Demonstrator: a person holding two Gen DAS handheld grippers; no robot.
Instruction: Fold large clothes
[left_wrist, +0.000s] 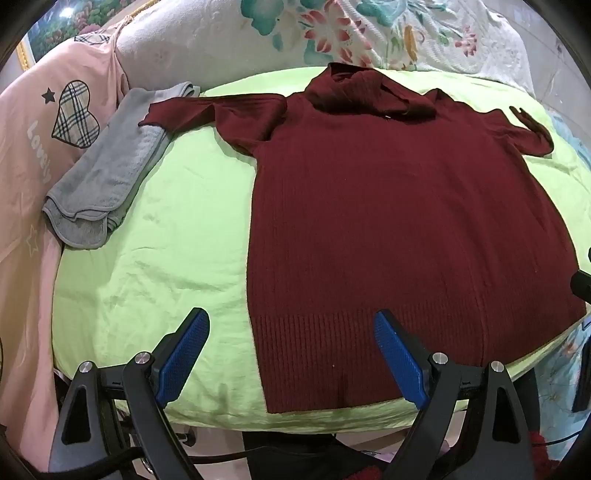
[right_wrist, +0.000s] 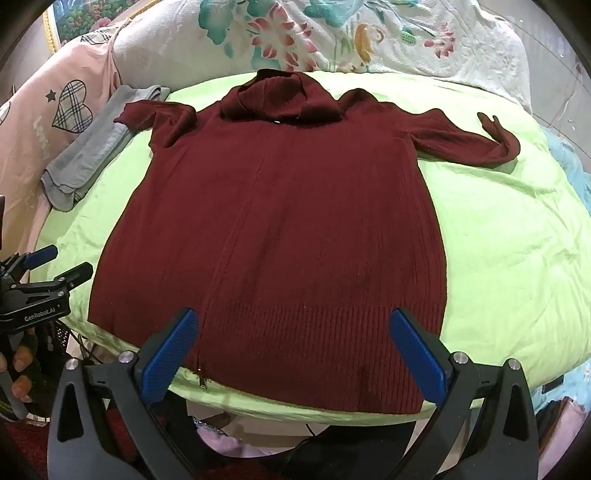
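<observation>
A dark red ribbed sweater (left_wrist: 399, 221) (right_wrist: 280, 221) with a turtleneck collar lies flat on a light green sheet (left_wrist: 155, 266) (right_wrist: 509, 251), hem toward me and both sleeves spread sideways. My left gripper (left_wrist: 291, 332) hovers open above the hem's left corner, its blue pads wide apart with nothing between them. My right gripper (right_wrist: 295, 328) stands open above the middle of the hem, also holding nothing. In the right wrist view the left gripper (right_wrist: 55, 266) shows at the left edge, held by a hand (right_wrist: 22, 365).
A folded grey towel (left_wrist: 107, 177) (right_wrist: 85, 166) lies left of the sweater, under the left cuff. Pink bedding with a plaid heart (left_wrist: 74, 110) (right_wrist: 70, 107) rises on the left. A floral quilt (left_wrist: 369, 33) (right_wrist: 332, 37) lies behind. The sheet's front edge drops off below the hem.
</observation>
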